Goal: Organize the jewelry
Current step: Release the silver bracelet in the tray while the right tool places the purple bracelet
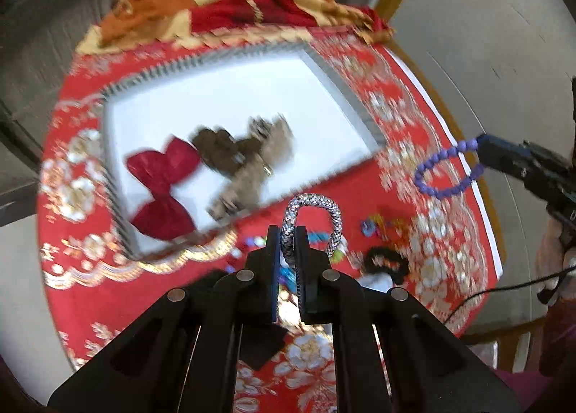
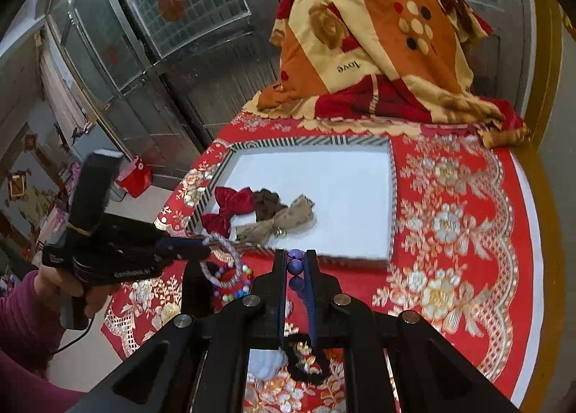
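My left gripper [image 1: 287, 233] is shut on a silver braided bracelet [image 1: 316, 202], whose loop stands up above the fingertips, just off the near edge of the white tray [image 1: 252, 89]. My right gripper [image 2: 296, 256] is shut on a purple bead bracelet [image 2: 296, 264]. From the left wrist view that purple bead bracelet [image 1: 442, 177] hangs in a ring from the right gripper [image 1: 484, 150], above the red cloth. The right wrist view shows the left gripper [image 2: 201, 251] with the silver bracelet [image 2: 225, 262] near the tray's [image 2: 342, 179] front corner.
In the tray lie a red bow [image 1: 162, 190], a dark brown bow [image 1: 216, 150] and a tan bow [image 2: 284, 220]. Loose coloured beads [image 2: 235, 287], a black scrunchie [image 2: 306, 362] and a white piece [image 2: 266, 359] lie on the red flowered tablecloth [image 2: 450, 226]. A folded blanket [image 2: 378, 53] sits behind the tray.
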Demonstrator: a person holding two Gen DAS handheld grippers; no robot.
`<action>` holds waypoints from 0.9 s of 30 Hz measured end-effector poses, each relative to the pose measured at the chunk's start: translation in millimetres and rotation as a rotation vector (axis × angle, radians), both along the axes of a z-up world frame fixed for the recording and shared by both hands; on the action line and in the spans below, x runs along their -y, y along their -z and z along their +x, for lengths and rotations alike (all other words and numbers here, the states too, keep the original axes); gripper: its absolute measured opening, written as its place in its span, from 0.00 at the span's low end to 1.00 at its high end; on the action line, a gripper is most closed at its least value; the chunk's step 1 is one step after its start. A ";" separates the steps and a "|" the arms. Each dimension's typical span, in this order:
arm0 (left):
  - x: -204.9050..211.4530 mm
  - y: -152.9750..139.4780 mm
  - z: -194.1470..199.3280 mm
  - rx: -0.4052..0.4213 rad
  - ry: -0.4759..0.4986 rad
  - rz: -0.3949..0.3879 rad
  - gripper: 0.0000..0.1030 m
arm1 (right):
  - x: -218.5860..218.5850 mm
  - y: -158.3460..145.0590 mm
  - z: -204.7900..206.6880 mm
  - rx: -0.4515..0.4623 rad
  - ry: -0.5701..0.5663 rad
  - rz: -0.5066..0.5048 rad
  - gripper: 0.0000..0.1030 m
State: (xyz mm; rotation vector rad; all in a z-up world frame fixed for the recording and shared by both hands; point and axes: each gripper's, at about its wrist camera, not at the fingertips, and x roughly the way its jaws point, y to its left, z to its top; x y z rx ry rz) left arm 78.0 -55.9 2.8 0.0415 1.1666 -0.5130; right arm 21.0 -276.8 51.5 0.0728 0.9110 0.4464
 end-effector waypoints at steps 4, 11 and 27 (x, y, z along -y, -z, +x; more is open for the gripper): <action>-12.2 -8.8 20.2 0.029 -0.066 0.001 0.06 | -10.7 -8.7 15.7 0.026 -0.021 -0.024 0.08; -31.7 -8.5 67.3 0.048 -0.208 0.017 0.06 | -35.4 -6.1 61.7 0.037 -0.063 -0.033 0.08; -60.5 49.7 170.4 -0.048 -0.479 0.058 0.06 | -116.2 62.3 201.5 -0.094 -0.172 0.017 0.08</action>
